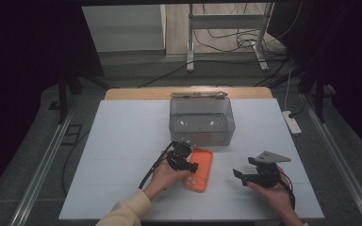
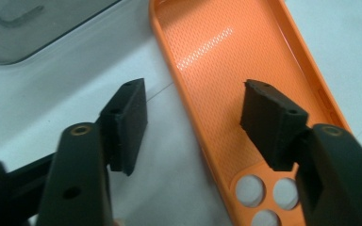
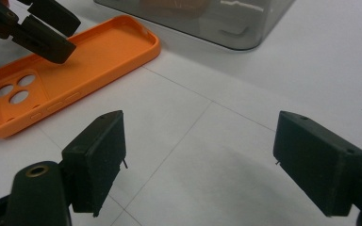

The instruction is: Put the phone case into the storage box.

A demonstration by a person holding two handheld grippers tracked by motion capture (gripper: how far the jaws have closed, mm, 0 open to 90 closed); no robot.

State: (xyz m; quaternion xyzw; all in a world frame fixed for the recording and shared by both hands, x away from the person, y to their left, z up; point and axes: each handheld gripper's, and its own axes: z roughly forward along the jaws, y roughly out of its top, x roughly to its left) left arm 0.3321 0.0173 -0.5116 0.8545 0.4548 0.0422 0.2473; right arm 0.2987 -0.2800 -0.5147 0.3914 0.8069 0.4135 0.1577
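Left tool straddling the edge of an orange phone case

High view: the orange phone case [image 1: 199,169] lies face-up at 6 o'clock of the clear box [image 1: 202,121] on the white surface [image 1: 122,141], handy for pickup. Left gripper view: the left tool [image 2: 193,125] is spread, jaws either side of the case's rim, not pinching. Right gripper view: the right tool [image 3: 200,162] is spread, holding nothing, at 4 o'clock of the case.
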